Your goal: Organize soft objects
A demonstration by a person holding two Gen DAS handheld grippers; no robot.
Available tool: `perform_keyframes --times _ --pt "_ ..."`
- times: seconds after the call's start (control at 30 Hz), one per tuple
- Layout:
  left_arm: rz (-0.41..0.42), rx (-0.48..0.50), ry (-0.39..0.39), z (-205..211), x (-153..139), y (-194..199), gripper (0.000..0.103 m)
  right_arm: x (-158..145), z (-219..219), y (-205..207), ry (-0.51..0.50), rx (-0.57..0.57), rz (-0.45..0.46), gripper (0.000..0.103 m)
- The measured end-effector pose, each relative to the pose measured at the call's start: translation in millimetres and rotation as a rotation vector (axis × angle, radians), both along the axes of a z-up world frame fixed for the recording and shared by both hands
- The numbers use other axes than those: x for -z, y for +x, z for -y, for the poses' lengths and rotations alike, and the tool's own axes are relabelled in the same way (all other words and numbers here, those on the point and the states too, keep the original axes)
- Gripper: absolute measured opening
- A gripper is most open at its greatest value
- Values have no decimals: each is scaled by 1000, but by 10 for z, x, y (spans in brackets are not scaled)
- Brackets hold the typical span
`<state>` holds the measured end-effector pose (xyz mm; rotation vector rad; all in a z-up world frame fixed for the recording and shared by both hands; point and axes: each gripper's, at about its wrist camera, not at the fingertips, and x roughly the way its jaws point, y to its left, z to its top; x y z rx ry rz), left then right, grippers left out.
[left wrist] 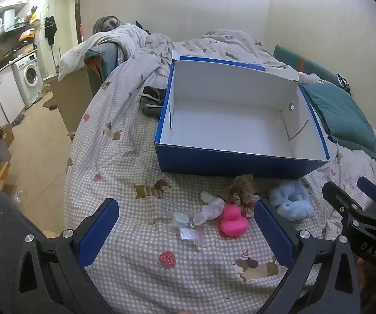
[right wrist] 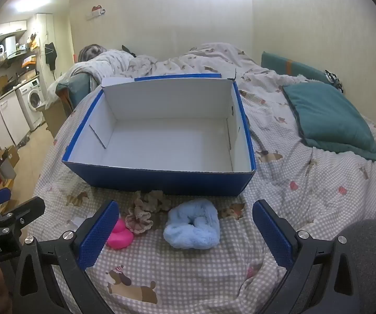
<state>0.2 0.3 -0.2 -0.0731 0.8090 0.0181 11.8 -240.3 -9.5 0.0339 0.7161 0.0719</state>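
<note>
Between the right gripper's (right wrist: pixel 185 231) wide fingers lies the blue scrunchie (right wrist: pixel 192 226), untouched.

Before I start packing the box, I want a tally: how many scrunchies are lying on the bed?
2. A fluffy light-blue scrunchie lies in front of the blue box; a brown ruffled scrunchie lies to its left, beside the pink duck. The ruffles by the box may be another.

I see a matt cardboard box (right wrist: pixel 159 180), blue outside, smooth white inside. The blue scrunchie (right wrist: pixel 192 229) looks fluffy cloth, the pink duck (left wrist: pixel 232 221) glossy plastic, on checked cotton bedding (right wrist: pixel 305 183)
</note>
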Motion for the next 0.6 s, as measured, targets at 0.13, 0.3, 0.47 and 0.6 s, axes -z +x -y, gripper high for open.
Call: perform_keyframes --times 0.13,0.3,0.47,0.6 --pt "4 1 6 -1 -1 0 103 6 -7 3 1 0 2 103" --pt "4 2 4 -34 -9 6 103 15 -13 6 -1 0 1 103" --pt "5 -7 16 -7 -5 -8 103 20 -11 4 -4 4 3 103" --pt "6 -7 16 -40 -31 27 103 24 -22 8 -8 2 1 103"
